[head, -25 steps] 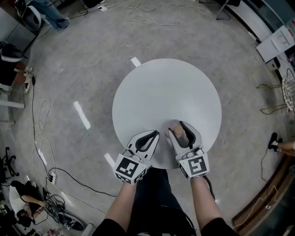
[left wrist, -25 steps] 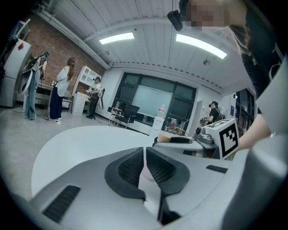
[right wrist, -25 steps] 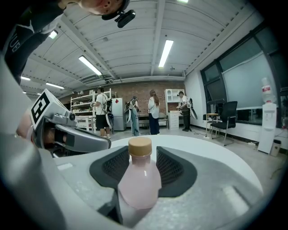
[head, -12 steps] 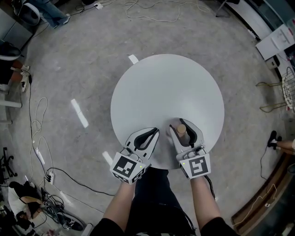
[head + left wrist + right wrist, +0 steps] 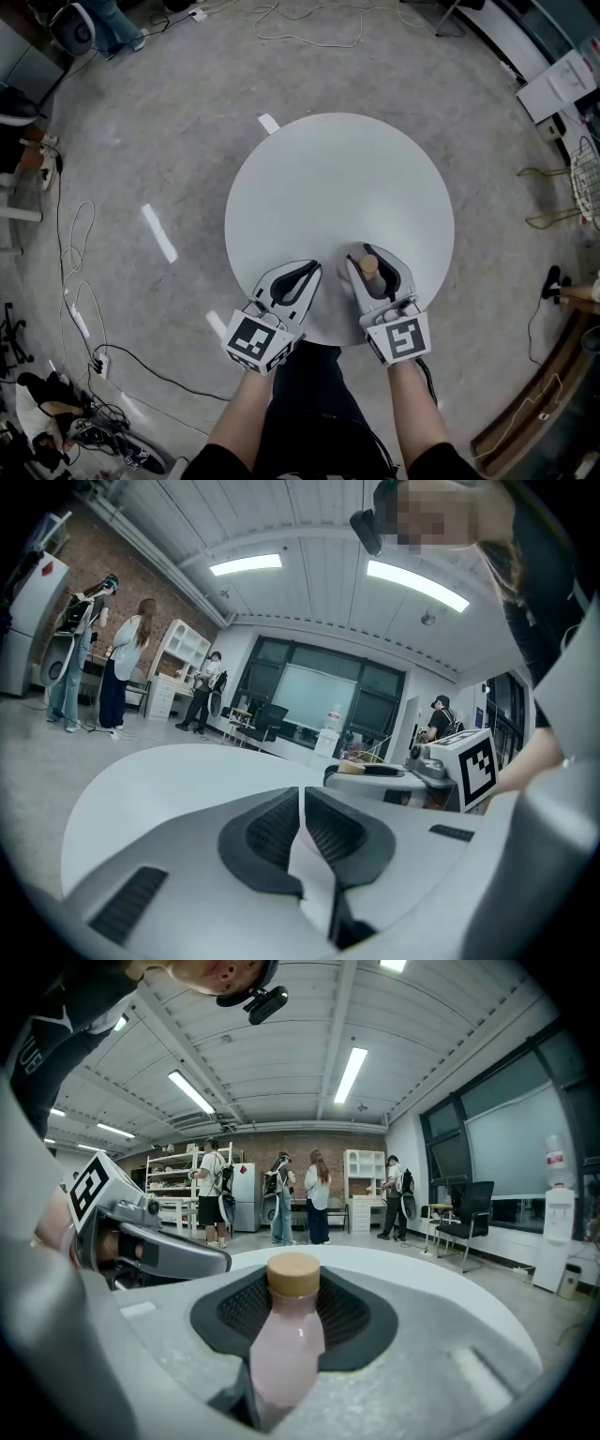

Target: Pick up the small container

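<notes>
The person's bare forearms point(image 5: 412, 412) are reaching forward over the near rim of a round white table point(image 5: 337, 178), each one carrying a gripper topped with a marker cube point(image 5: 401, 339). The right gripper point(image 5: 375, 255) is being held low over the tabletop near that rim. The small container point(image 5: 369, 265), a pale pink bottle with a tan cap, is standing upright between its jaws. Those jaws have just been closing around it. In the right gripper view the bottle's body is filling the gap between the dark ribbed pads point(image 5: 356, 1321), which seem to be pressing on its sides, though the contact line itself is hard to make out. Just beside it, the left gripper point(image 5: 309, 272) is being held with its jaws drawn together to a thin slit and nothing between them. Beyond the table, white tape strips point(image 5: 161, 232) and loose cables point(image 5: 309, 37) are lying on the grey floor point(image 5: 169, 122). Farther off, in the right gripper view, several people point(image 5: 316, 1194) are standing by white shelves point(image 5: 361, 1171) in front of a brick wall point(image 5: 281, 1143).
</notes>
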### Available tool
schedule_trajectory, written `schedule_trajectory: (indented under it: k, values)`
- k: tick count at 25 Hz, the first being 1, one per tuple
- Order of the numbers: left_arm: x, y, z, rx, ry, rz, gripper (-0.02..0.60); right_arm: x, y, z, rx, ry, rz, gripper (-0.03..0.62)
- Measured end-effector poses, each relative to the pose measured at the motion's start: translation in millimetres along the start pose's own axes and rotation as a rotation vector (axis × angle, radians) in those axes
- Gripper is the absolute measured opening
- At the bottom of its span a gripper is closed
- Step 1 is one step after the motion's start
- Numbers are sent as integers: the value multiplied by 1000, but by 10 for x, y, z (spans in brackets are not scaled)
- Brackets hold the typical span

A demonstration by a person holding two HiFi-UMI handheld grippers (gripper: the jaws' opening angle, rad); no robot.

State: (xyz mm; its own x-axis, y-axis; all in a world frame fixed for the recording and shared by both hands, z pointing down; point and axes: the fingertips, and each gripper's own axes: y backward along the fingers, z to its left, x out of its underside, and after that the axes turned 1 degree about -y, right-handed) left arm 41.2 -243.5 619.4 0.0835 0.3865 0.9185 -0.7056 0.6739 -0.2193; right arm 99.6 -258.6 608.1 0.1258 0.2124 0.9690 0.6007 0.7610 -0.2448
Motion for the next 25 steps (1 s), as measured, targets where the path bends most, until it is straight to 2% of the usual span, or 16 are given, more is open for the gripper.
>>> schedule_trajectory:
  k: [8, 25]
  values:
    - [-54, -5, 8, -4, -1, -6, 25, -106, 33, -48, 3, 14, 2, 133]
    - [-422, -50, -149, 10, -26, -22, 25, -636, 196, -110, -4, 7, -40, 133]
